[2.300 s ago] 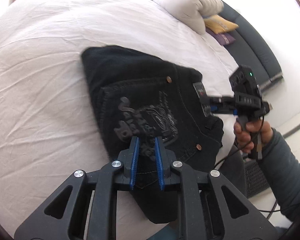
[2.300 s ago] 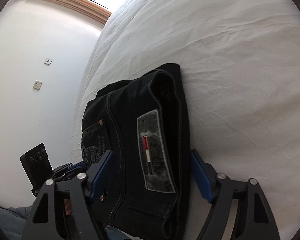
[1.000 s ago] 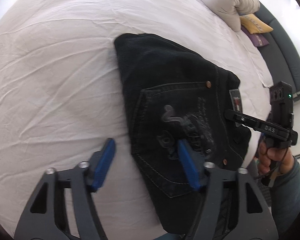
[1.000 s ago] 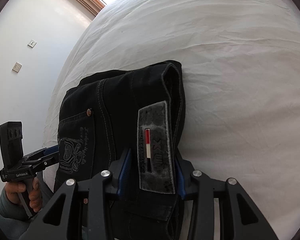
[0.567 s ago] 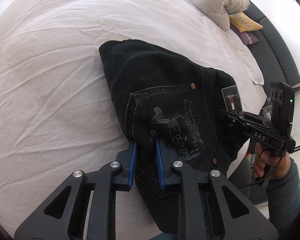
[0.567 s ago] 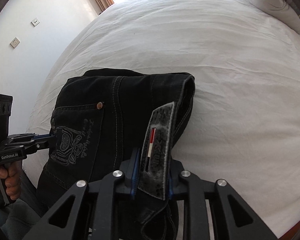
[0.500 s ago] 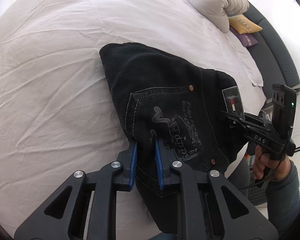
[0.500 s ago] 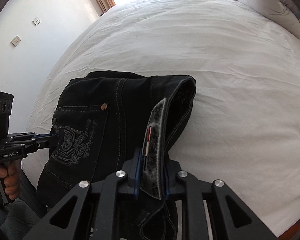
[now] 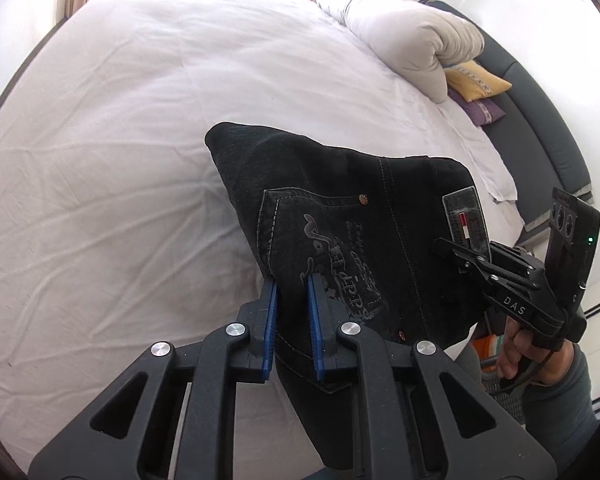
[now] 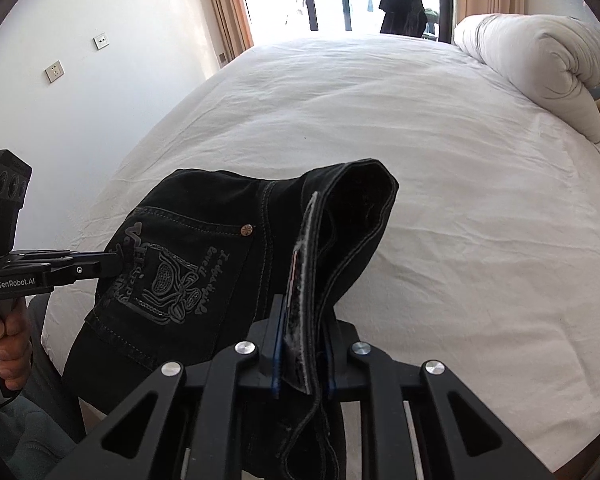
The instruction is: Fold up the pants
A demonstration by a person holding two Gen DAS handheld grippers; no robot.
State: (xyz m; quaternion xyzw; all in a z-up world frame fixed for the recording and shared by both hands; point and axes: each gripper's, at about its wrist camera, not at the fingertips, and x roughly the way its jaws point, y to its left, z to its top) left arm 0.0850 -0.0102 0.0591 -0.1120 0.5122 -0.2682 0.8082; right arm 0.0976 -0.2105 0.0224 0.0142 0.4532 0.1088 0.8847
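Looks like the folded pants (image 9: pixel 364 240) are getting lifted off the bed (image 9: pixel 120 160) as one bundle, so both grippers pinch nearly shut on them: the left gripper (image 9: pixel 292 320) at the pocket edge around 6 o'clock, the right gripper (image 10: pixel 302 356) on the waistband patch (image 10: pixel 300 292).

Black pants (image 9: pixel 384 216) with grey embroidered pocket motif, white bedsheet (image 9: pixel 140 128), yellow cushion (image 9: pixel 480 80), purple cushion (image 9: pixel 480 110)
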